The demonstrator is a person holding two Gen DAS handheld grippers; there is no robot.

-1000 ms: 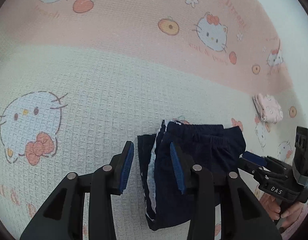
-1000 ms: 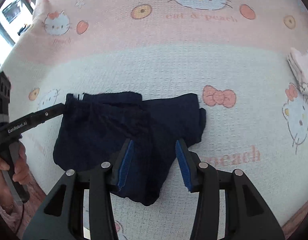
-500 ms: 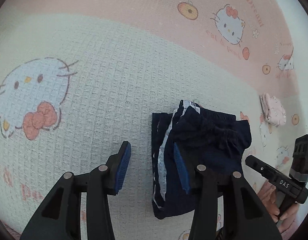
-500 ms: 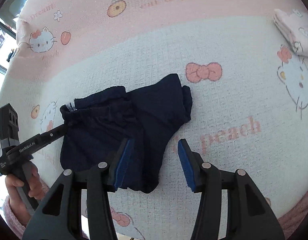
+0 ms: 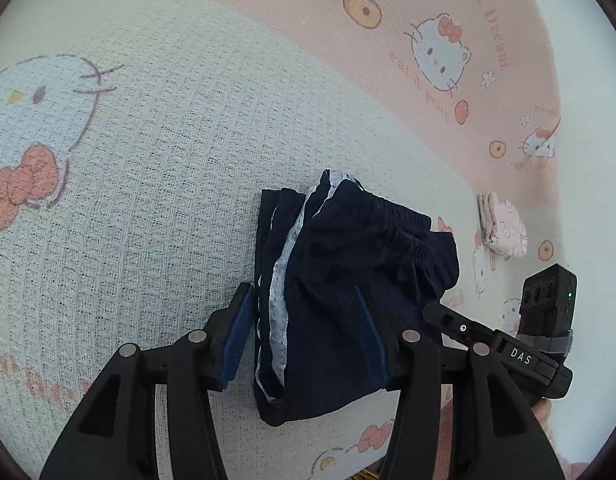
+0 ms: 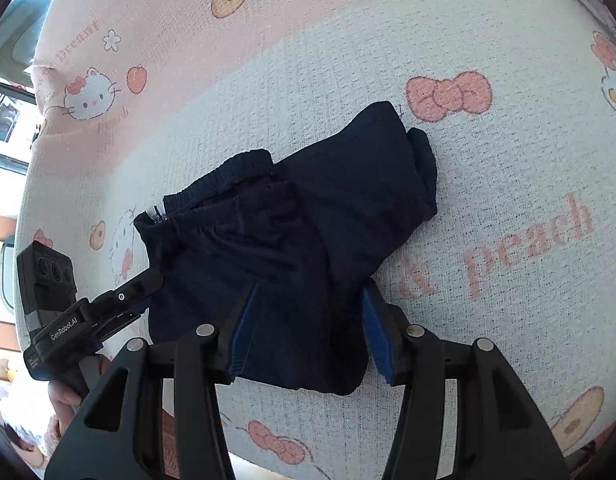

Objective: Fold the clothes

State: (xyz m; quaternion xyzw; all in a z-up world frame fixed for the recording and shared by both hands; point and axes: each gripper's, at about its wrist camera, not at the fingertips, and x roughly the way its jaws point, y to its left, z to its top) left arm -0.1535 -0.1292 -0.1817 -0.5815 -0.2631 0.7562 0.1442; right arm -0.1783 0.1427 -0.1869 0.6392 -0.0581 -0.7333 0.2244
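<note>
Blue-padded, your left gripper [image 5: 306, 344] and right gripper [image 6: 308, 328] both stand spread wide, each straddling a near edge of the navy shorts [image 5: 347, 288] at lower centre; bare waffle-weave blanket [image 5: 156, 184] stretches upper left.

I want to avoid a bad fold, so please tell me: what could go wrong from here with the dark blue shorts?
1. The navy shorts lie in several loose layers, with a white side stripe showing; the open left gripper might pinch only some layers.
2. The open right gripper straddles the bottom hem, so lifting may undo the fold.
3. The elastic waistband is bunched and could stay crooked.
</note>
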